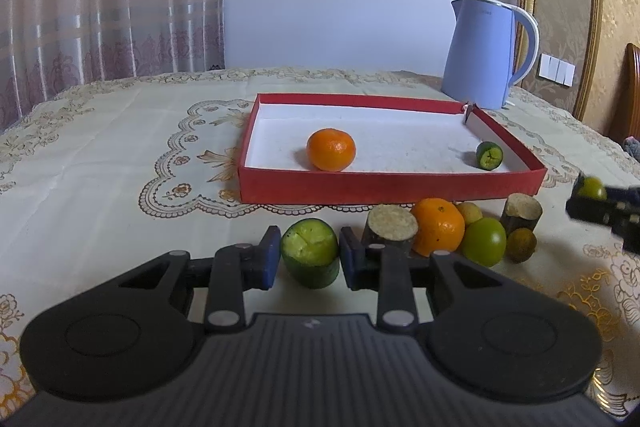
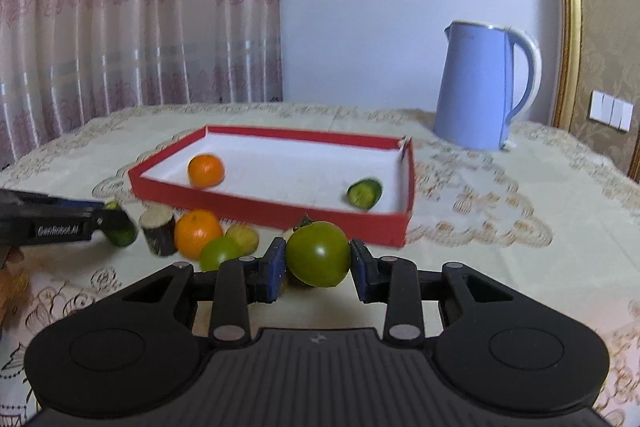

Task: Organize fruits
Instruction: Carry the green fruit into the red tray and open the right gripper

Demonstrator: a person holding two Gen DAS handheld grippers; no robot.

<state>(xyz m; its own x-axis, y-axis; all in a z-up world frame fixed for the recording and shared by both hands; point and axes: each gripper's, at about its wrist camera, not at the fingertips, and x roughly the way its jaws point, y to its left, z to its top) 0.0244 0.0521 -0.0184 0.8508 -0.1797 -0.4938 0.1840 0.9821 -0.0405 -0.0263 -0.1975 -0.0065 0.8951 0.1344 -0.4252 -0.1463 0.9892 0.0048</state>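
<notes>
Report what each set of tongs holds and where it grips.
Left tongs: cucumber piece, clamped across its curved skin. Right tongs: green tomato, clamped across its middle.

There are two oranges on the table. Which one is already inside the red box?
The orange lying alone on the white floor of the red box, toward its left side. The other orange sits outside, in the fruit pile in front of the box's near wall.
</notes>
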